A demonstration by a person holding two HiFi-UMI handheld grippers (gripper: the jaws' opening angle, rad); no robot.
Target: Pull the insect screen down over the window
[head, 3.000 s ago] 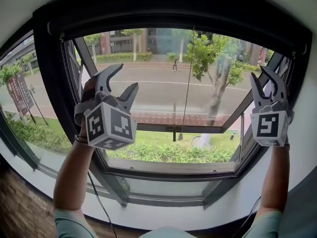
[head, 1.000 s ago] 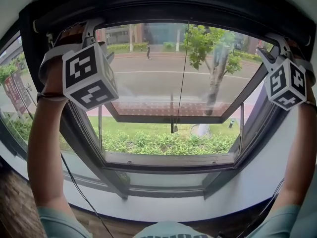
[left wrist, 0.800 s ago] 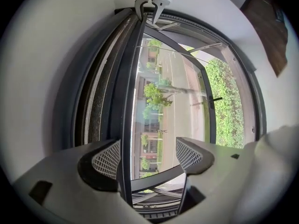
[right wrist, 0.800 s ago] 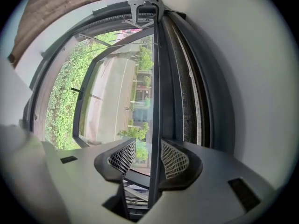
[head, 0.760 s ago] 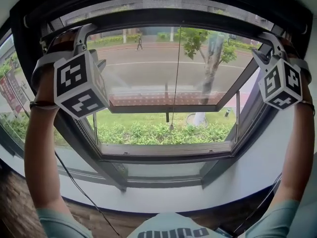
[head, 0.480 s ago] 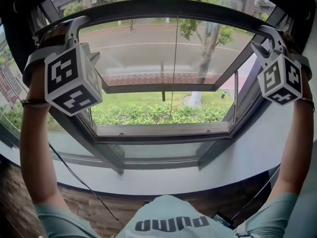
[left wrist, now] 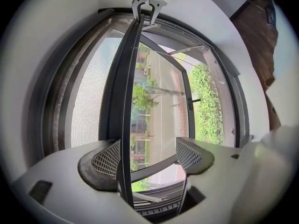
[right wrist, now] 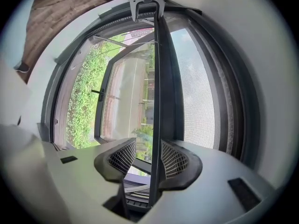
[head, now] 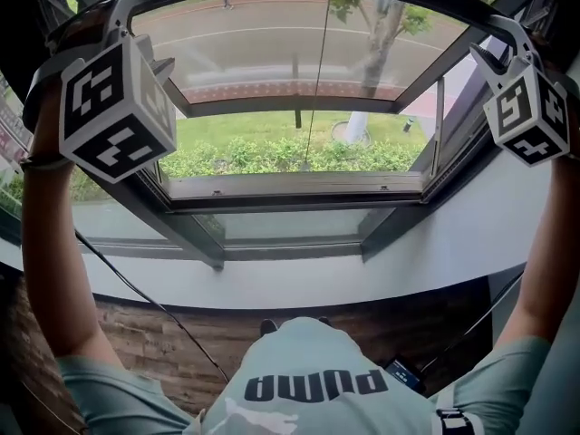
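Bar (left wrist: 124,101) seemingly unclamped, left claw (left wrist: 147,155), right claw (right wrist: 148,158)

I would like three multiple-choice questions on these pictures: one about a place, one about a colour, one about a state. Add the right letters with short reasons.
1. Where does the screen bar pass the left tool?
A) between its jaws
B) beneath the tool
C) far from it

2. What colour is the person's shirt?
A) red
B) pale green
C) black

3. How do the left tool's jaws stand?
A) shut tight
B) wide apart
C) out of view

Answers: 1 A, the bar runs between both pads; 2 B, the head view shows pale green cloth; 3 B, a broad gap shows beside the bar.
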